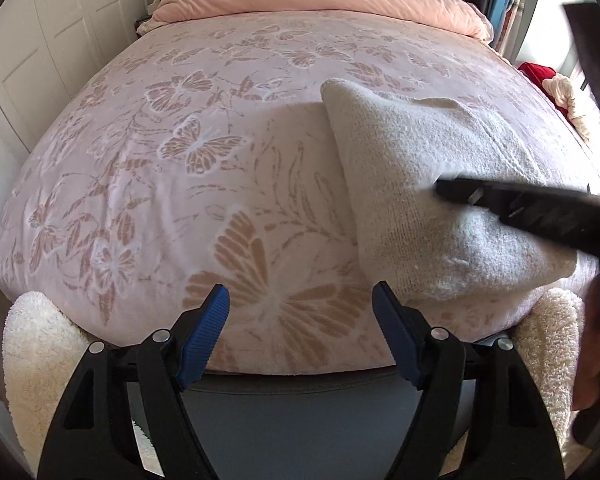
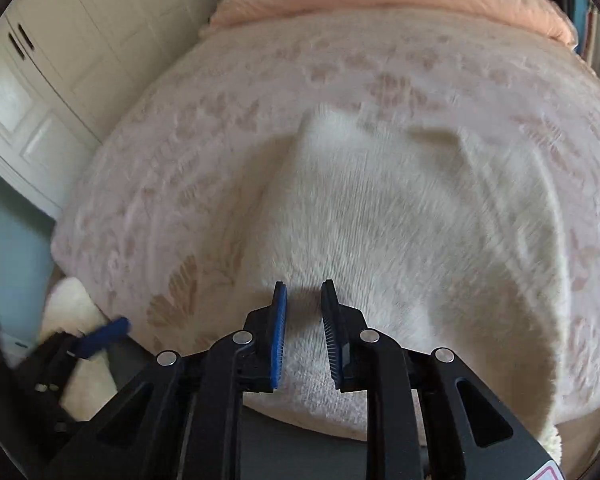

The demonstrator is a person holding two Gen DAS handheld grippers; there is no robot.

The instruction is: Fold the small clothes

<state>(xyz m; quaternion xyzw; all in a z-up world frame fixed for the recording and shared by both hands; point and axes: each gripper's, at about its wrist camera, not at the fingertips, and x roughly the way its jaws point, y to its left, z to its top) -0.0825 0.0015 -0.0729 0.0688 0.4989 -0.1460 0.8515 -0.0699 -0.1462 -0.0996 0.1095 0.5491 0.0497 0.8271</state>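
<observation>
Cream knit garment (image 1: 432,184) lies folded on the bed (image 1: 180,152), toward its near right side, atop the butterfly-patterned blanket. Left claw (image 1: 300,336) hangs over the bed's near edge, jaws wide apart and empty. Right claw (image 2: 303,332) sits above the garment, jaws narrowly parted, gripping nothing.

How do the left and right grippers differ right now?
The left gripper has its jaws spread wide over bare butterfly-print blanket; the right gripper has only a narrow gap between its jaws. The left holds nothing and is off the cream knit garment; the right is over the garment, with no fabric visibly pinched. Both have blue pads and point downward.
</observation>
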